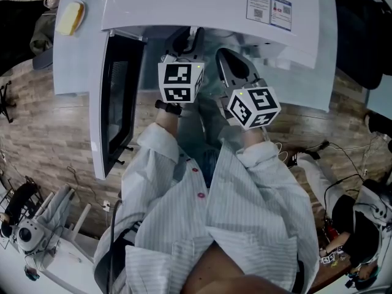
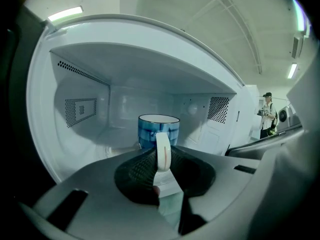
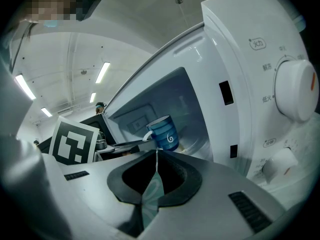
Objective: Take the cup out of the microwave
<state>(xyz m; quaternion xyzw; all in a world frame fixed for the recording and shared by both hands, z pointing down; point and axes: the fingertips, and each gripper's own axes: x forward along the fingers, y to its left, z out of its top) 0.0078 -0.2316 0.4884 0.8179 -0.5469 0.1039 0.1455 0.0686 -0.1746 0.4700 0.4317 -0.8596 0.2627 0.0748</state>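
Jaws of left gripper (image 2: 163,158) clamped on white loop handle of glossy blue cup (image 2: 149,132), upright inside smooth white microwave (image 2: 140,59). Right gripper (image 3: 156,158) jaws pressed together just outside. Swirl on cup's side only in right gripper view.

**Camera Placement**

We look steeply down from the head onto the microwave (image 1: 208,5) top. Both gripper views face level along their jaws into its open cavity, at close range. They share the cup (image 2: 148,131), with the left gripper view nearer.
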